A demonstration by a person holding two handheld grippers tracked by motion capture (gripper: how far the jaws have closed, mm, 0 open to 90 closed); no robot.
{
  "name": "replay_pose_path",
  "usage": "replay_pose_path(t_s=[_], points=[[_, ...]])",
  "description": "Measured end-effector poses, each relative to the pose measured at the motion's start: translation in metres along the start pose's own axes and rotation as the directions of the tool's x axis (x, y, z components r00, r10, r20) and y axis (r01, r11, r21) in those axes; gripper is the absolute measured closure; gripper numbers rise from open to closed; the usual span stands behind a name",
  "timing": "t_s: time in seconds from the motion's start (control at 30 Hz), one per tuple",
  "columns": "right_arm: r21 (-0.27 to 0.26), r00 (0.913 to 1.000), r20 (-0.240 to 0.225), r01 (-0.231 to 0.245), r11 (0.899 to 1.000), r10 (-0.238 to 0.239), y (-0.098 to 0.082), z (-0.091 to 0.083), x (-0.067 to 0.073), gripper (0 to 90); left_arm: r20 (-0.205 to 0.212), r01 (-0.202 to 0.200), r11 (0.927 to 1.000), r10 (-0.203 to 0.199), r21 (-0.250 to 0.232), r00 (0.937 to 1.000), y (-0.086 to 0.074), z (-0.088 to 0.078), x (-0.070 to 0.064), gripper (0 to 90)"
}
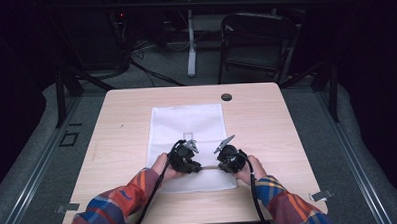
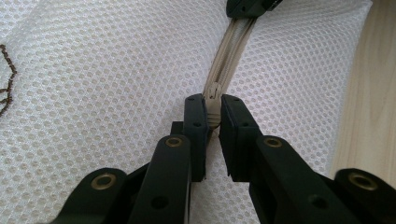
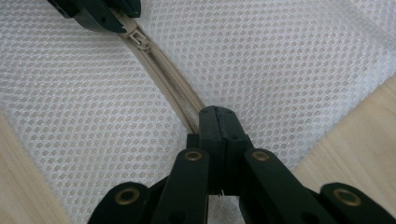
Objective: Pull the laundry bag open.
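The white mesh bag (image 1: 187, 137) lies flat mid-table, and we judge the zipping step in hand: left gripper (image 2: 212, 114) pinches what looks like the slider (image 2: 213, 95), right gripper (image 3: 215, 122) clamps the zipper tape (image 3: 175, 93) (anchoring it), so next we slide steadily.

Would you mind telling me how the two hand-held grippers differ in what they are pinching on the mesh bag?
The left hand-held gripper pinches the zipper pull, with a sliver of gap between its jaws; the right hand-held gripper clamps the zipper tape near the bag's edge, jaws fully together. Both are closed on the beige zipper of the white mesh bag, facing each other along it.
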State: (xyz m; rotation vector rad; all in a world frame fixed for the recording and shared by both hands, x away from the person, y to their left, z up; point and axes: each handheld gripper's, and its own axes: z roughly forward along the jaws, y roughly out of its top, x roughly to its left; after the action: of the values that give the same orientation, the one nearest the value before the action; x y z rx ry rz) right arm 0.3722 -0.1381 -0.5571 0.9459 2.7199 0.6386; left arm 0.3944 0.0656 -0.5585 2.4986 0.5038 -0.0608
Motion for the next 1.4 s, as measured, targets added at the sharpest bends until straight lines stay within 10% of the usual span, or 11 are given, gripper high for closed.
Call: replay_pose_path(t_s=[1.4], points=[[-0.009, 0.9996, -0.02, -0.022, 1.0, 0.021, -0.0019, -0.0004, -0.0028, 90.0, -0.053, 0.035, 0.9994, -0.035, -0.008, 0.998, -0.0019, 0.0006, -0.0038, 81.9]])
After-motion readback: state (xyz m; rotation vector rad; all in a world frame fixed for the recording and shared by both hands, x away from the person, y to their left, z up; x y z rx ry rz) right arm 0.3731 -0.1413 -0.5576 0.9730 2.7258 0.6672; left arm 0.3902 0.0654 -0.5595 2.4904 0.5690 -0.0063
